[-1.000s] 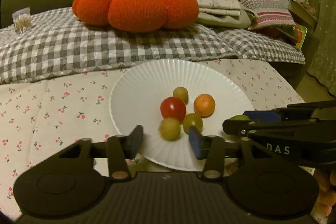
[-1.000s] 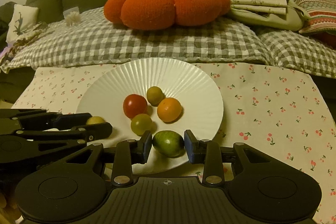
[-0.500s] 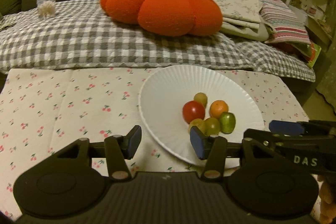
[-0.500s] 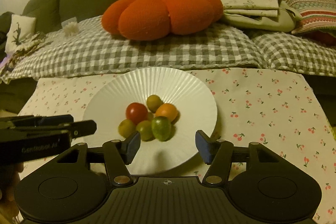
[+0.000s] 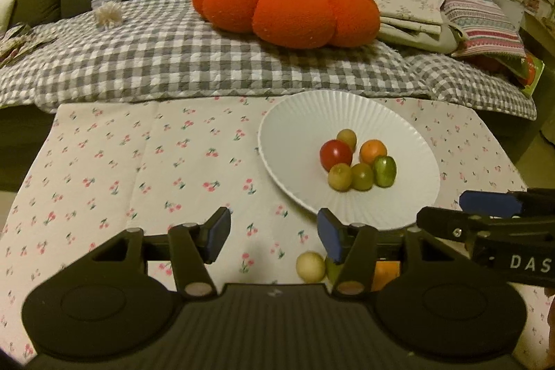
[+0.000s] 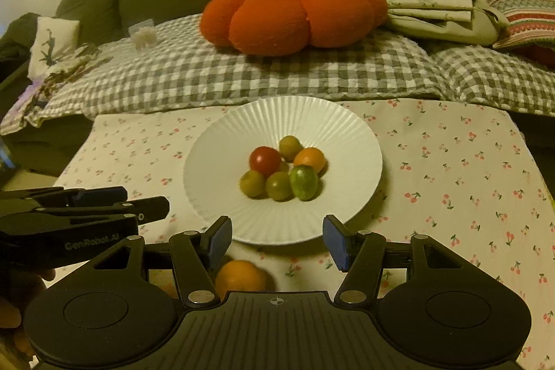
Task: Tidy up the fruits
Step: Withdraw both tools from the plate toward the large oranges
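Both grippers have pulled back from the plate since a second ago, and the green fruit the right one was pinching now sits released among the others, so the view takes in far more of the cherry-print cloth (image 5: 145, 162). Biggest thing out there: the white ribbed plate (image 6: 242, 141), flat on that cloth in front of the checked blanket (image 5: 173, 58) and the orange pumpkin cushion (image 6: 295, 13), put where both tools can reach it, by my reading. On it, six small fruits bunched together just right of centre, touching one another: a red one (image 6: 265, 159), an orange one (image 6: 309, 159), a bright green oval (image 6: 304, 182) and three dull yellow-green ones, all glossy and round, the sort that roll if nudged. The left gripper (image 5: 274, 233) hangs low over the cloth at the plate's near rim, its claw spread wide and holding nothing. The right gripper (image 6: 275, 238) does likewise, jaws wide apart and empty. Work remains, though: a pale yellow fruit (image 5: 310, 266) lies loose on the cloth just under the left tool, with a greenish one and an orange one half hidden beside it, and an orange fruit (image 6: 239, 276) shows beneath the right tool's left finger. I'd judge the backing-off sets up those next pickups.
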Demonstrator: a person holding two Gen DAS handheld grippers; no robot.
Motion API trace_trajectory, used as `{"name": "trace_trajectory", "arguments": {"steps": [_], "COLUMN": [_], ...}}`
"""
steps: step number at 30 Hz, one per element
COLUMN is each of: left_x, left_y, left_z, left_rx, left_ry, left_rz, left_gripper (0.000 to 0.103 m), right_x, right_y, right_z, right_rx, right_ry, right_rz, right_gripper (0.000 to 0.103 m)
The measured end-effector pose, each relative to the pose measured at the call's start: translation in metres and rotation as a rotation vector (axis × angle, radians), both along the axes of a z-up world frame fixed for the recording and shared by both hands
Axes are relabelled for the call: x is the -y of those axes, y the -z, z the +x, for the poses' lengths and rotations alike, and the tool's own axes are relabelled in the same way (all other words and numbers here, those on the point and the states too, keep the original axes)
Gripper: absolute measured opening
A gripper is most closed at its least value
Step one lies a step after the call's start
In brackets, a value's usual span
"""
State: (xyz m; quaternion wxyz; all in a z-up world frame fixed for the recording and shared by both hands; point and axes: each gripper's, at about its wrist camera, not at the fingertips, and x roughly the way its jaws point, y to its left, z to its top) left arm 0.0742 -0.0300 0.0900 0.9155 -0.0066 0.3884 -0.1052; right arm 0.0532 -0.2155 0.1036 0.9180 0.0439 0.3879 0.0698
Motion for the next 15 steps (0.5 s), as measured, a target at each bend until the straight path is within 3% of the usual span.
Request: {"name": "trace_trajectory", "arguments": {"steps": [5, 11, 15], "left_x": [-0.002, -0.004, -0.007], "left_y": [-0.005, -0.008, -0.007], "left_z": [-0.014, -0.029, -0.037], "left_rx": [0.001, 0.000, -0.007], "left_ry": [-0.009, 0.003, 0.008], "left_rz": [0.019, 0.024, 0.023], "left_gripper": [0.057, 0.066, 0.076], "right_x": [-0.004, -0.005, -0.001], "right_y": [-0.007, -0.008, -0.005], "right_z": [-0.012, -0.023, -0.026], "right_rx": [0.002, -0.006, -0.027], "right_ry": [-0.021, -0.037, -0.023], "right_rz": [0.005, 0.003, 0.024], "right_gripper": [0.061, 0.063, 0.071]}}
